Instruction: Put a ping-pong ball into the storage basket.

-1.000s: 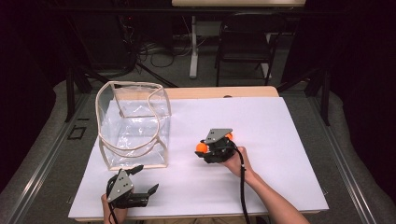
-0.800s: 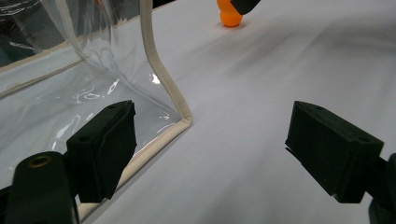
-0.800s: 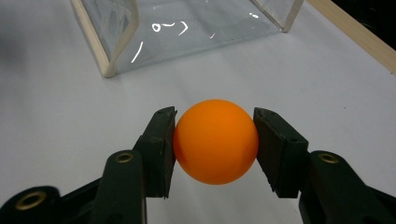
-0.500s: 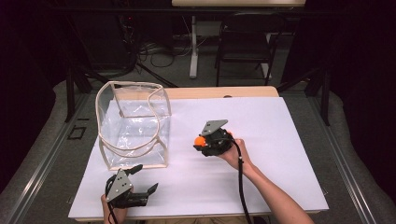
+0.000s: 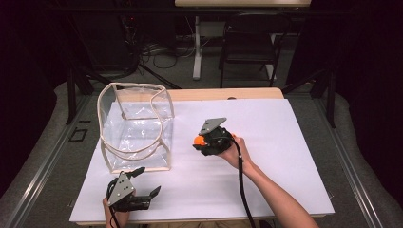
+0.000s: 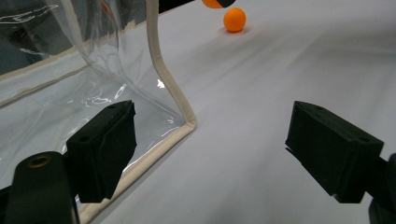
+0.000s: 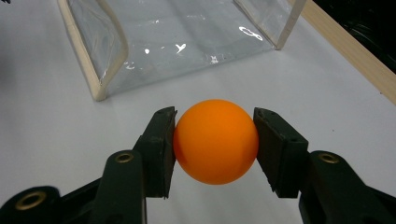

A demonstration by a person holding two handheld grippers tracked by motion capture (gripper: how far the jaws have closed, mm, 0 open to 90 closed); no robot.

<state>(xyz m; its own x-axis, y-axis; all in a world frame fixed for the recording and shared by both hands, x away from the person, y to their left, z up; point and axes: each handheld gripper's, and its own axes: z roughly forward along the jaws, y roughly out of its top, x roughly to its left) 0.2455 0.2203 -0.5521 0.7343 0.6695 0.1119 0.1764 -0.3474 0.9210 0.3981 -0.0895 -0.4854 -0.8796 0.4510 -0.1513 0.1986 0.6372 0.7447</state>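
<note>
The right gripper (image 7: 215,144) pinches an orange ball (image 7: 215,141) between its jaws above the table (image 5: 285,156), carrying step in hand, so next it likely must travel to the clear bag (image 7: 177,42) ahead and release inside, while the left gripper (image 6: 210,154) waits wide open beside the bag's corner.
</note>
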